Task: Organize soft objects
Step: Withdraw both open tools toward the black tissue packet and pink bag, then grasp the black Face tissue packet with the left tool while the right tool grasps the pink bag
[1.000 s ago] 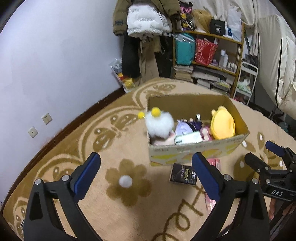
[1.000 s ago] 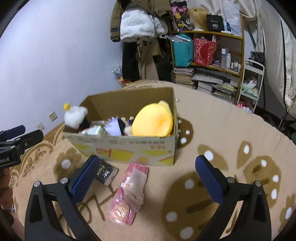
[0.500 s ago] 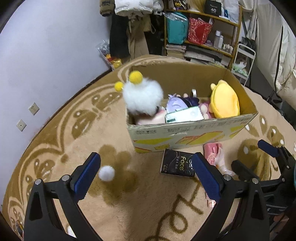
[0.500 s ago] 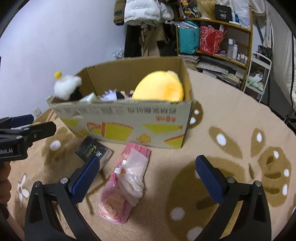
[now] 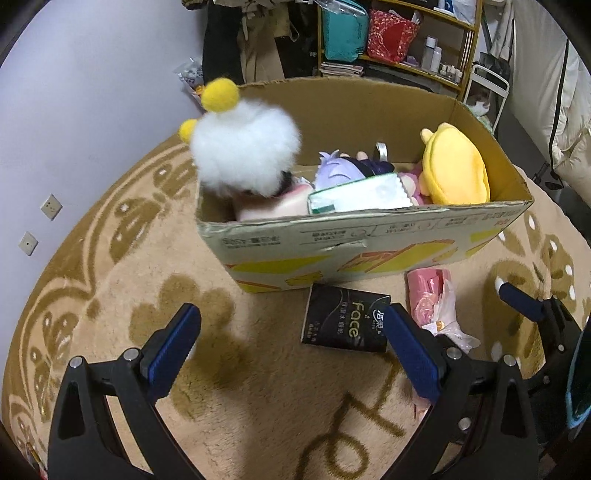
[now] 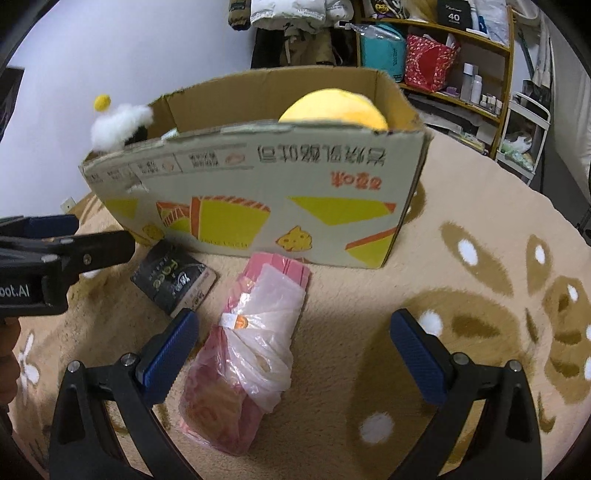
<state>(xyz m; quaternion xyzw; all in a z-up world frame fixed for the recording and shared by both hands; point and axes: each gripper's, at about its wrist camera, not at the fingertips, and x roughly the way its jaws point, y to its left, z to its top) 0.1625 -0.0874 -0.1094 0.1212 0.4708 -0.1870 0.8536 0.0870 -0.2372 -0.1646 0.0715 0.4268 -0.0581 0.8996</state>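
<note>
Apparently empty grippers (image 5: pixel 291 350) (image 6: pixel 295 350) near pink packet (image 6: pixel 243 354).

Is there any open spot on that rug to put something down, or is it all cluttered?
Bare rug lies right of the pink packet and cardboard box, and left of the black packet. The strip in front of the box is crowded, and the box is nearly full.

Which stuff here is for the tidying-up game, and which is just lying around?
For the job:
cardboard box
white fluffy plush
yellow plush
pink plastic-wrapped pack
black Face tissue pack
left claw
right claw

Just lying about:
rug
shelf
hanging coats
</note>
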